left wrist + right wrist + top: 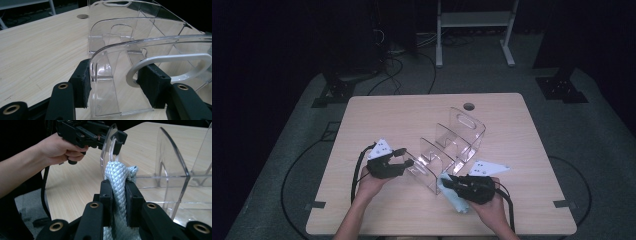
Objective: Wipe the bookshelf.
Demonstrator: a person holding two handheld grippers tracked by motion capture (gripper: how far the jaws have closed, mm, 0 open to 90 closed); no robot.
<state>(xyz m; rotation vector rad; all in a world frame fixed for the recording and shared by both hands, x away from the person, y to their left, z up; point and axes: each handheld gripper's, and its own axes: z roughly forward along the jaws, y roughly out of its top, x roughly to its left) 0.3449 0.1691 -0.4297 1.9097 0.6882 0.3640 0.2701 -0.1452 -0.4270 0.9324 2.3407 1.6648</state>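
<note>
Steadying the clear acrylic organizer [452, 145] on the counter [377, 115], the left tool [403, 157] is clamping its jaws on the near end panel; in the left gripper view one pad is pressing the outer face of that panel [105, 82] and the other is sitting inside beside the handle cutout [170, 65]. The right tool [446, 181] is pinching a bunched pale blue-grey cloth [116, 180] tight between its jaws, and is holding the cloth up against the edge of that same near panel. Judging by this, the wiping is at an early stage: the cloth is meeting only the nearest panel, while the dividers behind it and the tall far panel [467, 122] are standing well away from the cloth and probably remain to be wiped
</note>
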